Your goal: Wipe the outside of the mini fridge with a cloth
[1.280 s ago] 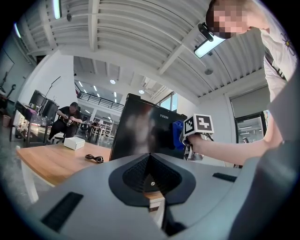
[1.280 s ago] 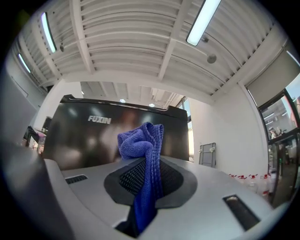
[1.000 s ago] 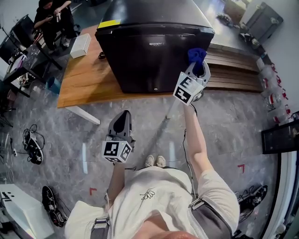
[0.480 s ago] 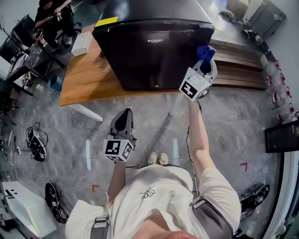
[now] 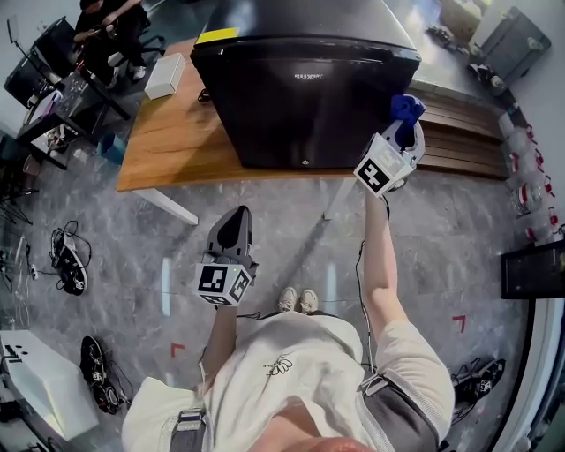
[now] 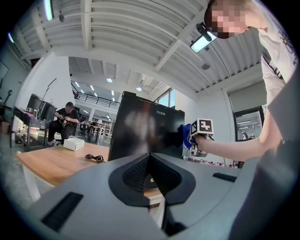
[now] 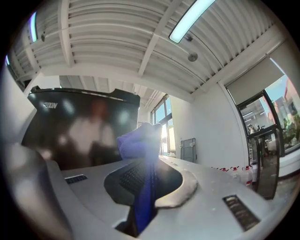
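The black mini fridge [image 5: 305, 84] stands on a wooden table [image 5: 168, 146], its glossy door toward me. My right gripper [image 5: 403, 126] is raised at the door's right edge, shut on a blue cloth [image 5: 407, 108] that bunches out past the jaws against the fridge's front right corner. In the right gripper view the blue cloth [image 7: 140, 143] fills the gap of the right gripper [image 7: 145, 164], with the fridge [image 7: 79, 126] just behind. My left gripper [image 5: 237, 214] hangs low in front of the table, shut and empty. The left gripper [image 6: 149, 155] view faces the fridge [image 6: 145, 131] and cloth [image 6: 187, 136].
A white box [image 5: 166, 75] and a black cable [image 5: 205, 95] lie on the table left of the fridge. Wooden slats [image 5: 459, 132] run to the right of it. A seated person [image 5: 110, 22] and desks are far left. Shoes [image 5: 69, 275] and cords lie on the floor.
My right gripper has carried the cloth to the right across the fridge door, toward its right corner. The left gripper has stayed where it was.
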The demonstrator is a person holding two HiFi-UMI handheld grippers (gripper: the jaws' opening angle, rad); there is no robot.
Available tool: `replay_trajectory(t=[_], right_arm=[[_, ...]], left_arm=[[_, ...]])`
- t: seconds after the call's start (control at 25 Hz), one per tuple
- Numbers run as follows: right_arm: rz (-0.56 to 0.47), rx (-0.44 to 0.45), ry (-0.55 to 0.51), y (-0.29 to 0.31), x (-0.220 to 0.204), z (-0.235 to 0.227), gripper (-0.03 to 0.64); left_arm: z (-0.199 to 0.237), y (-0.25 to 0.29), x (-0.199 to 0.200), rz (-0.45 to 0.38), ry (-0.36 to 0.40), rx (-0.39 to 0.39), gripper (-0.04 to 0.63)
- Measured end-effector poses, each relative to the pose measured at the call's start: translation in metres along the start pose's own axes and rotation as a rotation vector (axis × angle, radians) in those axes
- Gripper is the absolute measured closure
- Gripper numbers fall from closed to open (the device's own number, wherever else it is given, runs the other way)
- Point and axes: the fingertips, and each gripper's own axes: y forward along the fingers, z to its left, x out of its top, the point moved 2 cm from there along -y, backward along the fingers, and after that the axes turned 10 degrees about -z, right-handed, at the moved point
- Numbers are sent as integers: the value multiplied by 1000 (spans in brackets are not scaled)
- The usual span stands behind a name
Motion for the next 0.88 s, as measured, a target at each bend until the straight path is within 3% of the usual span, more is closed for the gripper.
replay_trajectory(t=[0.28,0.6,0.88], right_arm=[[-47,163,119,-69,17,48,555],[-6,419,248,-131,24,188,555],[20,607,236,-168,20,314,555]], left_arm=[[5,-11,4,-21,3,15,591],[31,-41,11,-74,-1,90,591],[71,-77,14,-129,-50,189,591]])
